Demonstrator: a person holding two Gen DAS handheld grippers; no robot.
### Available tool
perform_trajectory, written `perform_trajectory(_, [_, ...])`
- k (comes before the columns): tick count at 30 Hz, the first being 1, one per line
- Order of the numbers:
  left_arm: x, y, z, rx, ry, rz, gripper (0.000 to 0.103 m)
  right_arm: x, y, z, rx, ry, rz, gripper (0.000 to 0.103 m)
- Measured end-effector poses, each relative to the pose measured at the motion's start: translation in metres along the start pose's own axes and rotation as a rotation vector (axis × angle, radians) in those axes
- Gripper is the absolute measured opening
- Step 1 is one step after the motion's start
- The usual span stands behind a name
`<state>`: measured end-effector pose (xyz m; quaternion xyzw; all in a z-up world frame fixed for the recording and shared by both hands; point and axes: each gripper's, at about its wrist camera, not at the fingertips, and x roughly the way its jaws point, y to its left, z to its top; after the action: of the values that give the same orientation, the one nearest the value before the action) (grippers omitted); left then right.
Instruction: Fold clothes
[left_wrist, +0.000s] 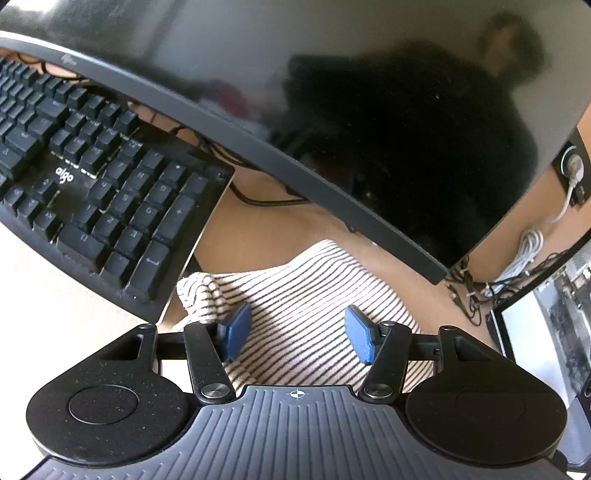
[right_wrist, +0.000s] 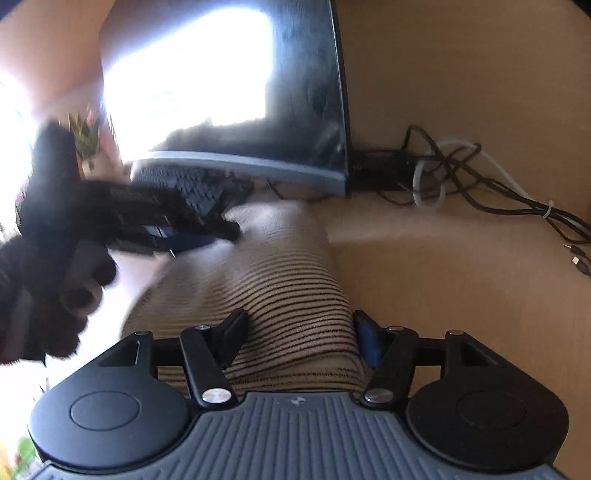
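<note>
Cream black-striped knit garment lies bunched before the curved black monitor, not neatly folded; left gripper and right gripper hover spread apart, clamping nothing.

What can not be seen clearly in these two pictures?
- Garment: left wrist view, the left tool body cuts off its near edge, so its type is unclear.
- Hand: right wrist view, motion blur.
- Keyboard: left wrist view, far end under the monitor.
- Cables: right wrist view, frame edge cuts them.
</note>
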<state>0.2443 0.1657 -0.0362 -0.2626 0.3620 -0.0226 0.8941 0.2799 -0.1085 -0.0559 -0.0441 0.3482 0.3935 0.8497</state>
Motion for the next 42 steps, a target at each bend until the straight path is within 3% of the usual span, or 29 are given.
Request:
perform_trajectory(5, [-0.028, -0.010, 0.003, -0.011, -0.031, 0.032, 0.062, -0.004, -0.002, -0.001, 0.005, 0.014, 0.008, 0.067])
perform_trajectory(7, [-0.051, -0.016, 0.001, -0.011, -0.059, 0.046, 0.070, -0.011, -0.002, 0.003, 0.001, -0.004, 0.005, 0.070])
perform_trajectory(10, [-0.078, -0.019, -0.011, -0.023, -0.063, 0.046, 0.082, -0.022, -0.009, 0.013, 0.050, -0.055, 0.033, 0.085])
perform_trajectory(14, [-0.074, -0.011, -0.031, -0.055, 0.002, 0.028, 0.082, -0.015, -0.014, 0.020, 0.130, -0.057, 0.072, 0.088])
perform_trajectory(21, [-0.053, 0.004, -0.062, -0.128, 0.119, -0.034, 0.075, 0.016, -0.008, 0.000, 0.205, 0.048, 0.051, 0.093])
perform_trajectory(23, [-0.045, 0.003, -0.063, -0.147, 0.131, -0.072, 0.068, 0.018, -0.007, 0.001, 0.217, 0.057, 0.074, 0.087])
perform_trajectory(24, [-0.042, 0.000, -0.062, -0.143, 0.134, -0.086, 0.060, 0.014, -0.004, 0.005, 0.196, 0.048, 0.076, 0.084])
perform_trajectory(26, [-0.038, -0.005, -0.060, -0.132, 0.134, -0.111, 0.061, 0.003, 0.001, 0.013, 0.161, 0.022, 0.083, 0.059])
perform_trajectory(28, [-0.038, -0.012, -0.056, -0.109, 0.119, -0.125, 0.061, -0.011, 0.000, 0.023, 0.174, -0.011, 0.116, 0.053])
perform_trajectory(31, [-0.036, -0.014, -0.054, -0.109, 0.113, -0.126, 0.061, -0.018, -0.002, 0.030, 0.145, -0.029, 0.098, 0.052])
perform_trajectory(36, [-0.037, -0.013, -0.057, -0.100, 0.108, -0.075, 0.060, 0.003, -0.009, 0.012, 0.102, 0.051, 0.014, 0.057])
perform_trajectory(37, [-0.042, -0.014, -0.054, -0.096, 0.097, -0.071, 0.060, 0.003, -0.010, 0.009, 0.088, 0.046, 0.003, 0.063])
perform_trajectory(40, [-0.064, -0.023, -0.039, -0.020, 0.030, -0.059, 0.062, -0.011, -0.003, 0.010, 0.032, 0.012, -0.030, 0.066])
perform_trajectory(42, [-0.078, -0.033, -0.024, 0.036, -0.042, -0.049, 0.062, -0.026, 0.011, 0.014, -0.080, -0.050, -0.065, 0.068])
